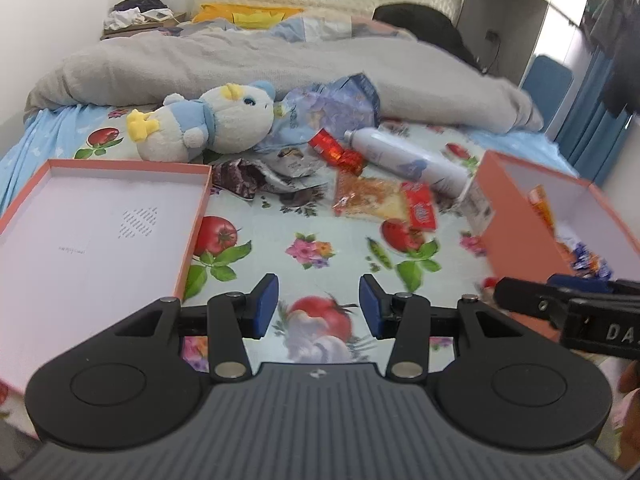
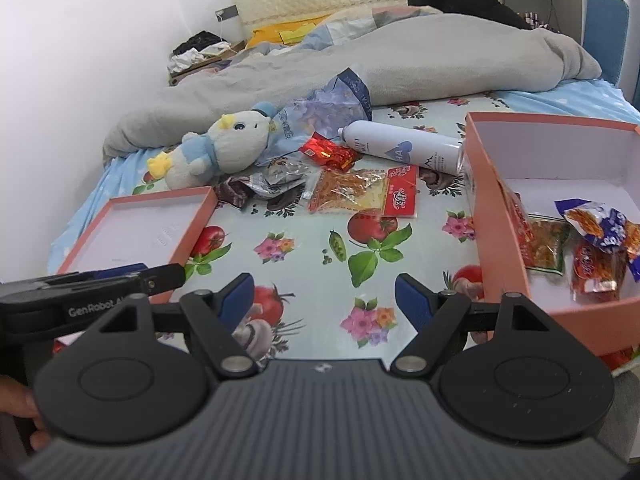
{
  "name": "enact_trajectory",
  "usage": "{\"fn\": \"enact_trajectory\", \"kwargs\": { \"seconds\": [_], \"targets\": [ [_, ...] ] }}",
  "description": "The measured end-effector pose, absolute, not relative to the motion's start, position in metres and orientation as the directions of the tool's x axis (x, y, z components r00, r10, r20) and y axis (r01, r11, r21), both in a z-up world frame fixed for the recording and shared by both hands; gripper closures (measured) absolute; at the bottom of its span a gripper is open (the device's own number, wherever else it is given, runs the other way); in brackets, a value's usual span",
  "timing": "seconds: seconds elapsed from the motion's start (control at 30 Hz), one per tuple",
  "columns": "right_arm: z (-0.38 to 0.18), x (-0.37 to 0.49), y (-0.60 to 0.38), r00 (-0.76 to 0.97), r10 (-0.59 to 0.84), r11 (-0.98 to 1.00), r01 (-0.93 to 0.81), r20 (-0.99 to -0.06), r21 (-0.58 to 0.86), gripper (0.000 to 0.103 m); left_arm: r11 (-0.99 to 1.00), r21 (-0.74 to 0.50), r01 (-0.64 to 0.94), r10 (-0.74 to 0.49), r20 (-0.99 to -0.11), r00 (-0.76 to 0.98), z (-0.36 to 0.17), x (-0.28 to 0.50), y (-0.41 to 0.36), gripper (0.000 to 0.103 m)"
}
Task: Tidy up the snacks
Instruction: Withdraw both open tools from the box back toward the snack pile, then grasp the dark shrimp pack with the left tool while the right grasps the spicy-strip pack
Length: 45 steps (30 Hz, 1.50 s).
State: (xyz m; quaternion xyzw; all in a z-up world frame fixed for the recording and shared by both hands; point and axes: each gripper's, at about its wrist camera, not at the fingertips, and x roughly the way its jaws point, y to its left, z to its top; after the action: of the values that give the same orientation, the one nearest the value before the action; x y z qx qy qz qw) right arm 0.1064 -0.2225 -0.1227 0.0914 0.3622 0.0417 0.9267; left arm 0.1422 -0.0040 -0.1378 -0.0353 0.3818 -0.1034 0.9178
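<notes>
Right view only: the orange box shows 3 or so snack packs inside.
Left view only: the box lid, big and close.
Loose snacks: clear orange pack between lid and box.
Nearby: plush toy, white bottle, gray blanket.
Left gripper: half open, holds nothing.
Right gripper: wide open, holds nothing.

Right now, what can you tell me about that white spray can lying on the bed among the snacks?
The white cylindrical spray can lies on its side on the flowered bedsheet. It looks like smooth metal, with grey lettering and a blue heart printed on its body, and its narrow domed top points toward the crinkled blue snack bag. Its base reaches the near corner of the orange cardboard box; whether they touch is unclear. Neither gripper is near it.
</notes>
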Motion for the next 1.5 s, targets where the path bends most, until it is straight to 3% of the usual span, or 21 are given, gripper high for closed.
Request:
{"fn": "enact_trajectory", "kwargs": {
  "seconds": [0.37,0.53,0.8,1.13,1.2,1.5],
  "targets": [
    [-0.144,0.177,-0.218,0.739,0.164,0.981,-0.056,-0.653,0.183,0.024,0.984,0.014,0.179,-0.120,-0.693,0.711,-0.162,0.219,-0.009,0.050],
    [-0.157,0.211,-0.217,0.741,0.173,0.981,-0.070,-0.649,0.181,0.024,0.978,0.111,0.179,-0.054,-0.692,0.720,-0.176,0.257,-0.008,0.040],
    [-0.186,0.263,-0.217,0.716,0.168,0.982,-0.059,-0.677,0.180,0.024,0.948,0.246,0.204,0.025,-0.694,0.719,-0.206,0.306,-0.019,0.037],
    [-0.215,0.328,-0.221,0.689,0.150,0.985,-0.043,-0.709,0.166,0.023,0.909,0.341,0.240,0.066,-0.686,0.725,-0.228,0.366,-0.025,0.034],
    [-0.222,0.340,-0.221,0.681,0.153,0.985,-0.050,-0.716,0.164,0.016,0.894,0.371,0.252,0.077,-0.679,0.730,-0.233,0.376,-0.026,0.034],
    [-0.243,0.373,-0.216,0.675,0.129,0.990,-0.051,-0.726,0.128,0.016,0.851,0.434,0.296,0.076,-0.659,0.749,-0.250,0.402,-0.032,0.032]
  ]
}}
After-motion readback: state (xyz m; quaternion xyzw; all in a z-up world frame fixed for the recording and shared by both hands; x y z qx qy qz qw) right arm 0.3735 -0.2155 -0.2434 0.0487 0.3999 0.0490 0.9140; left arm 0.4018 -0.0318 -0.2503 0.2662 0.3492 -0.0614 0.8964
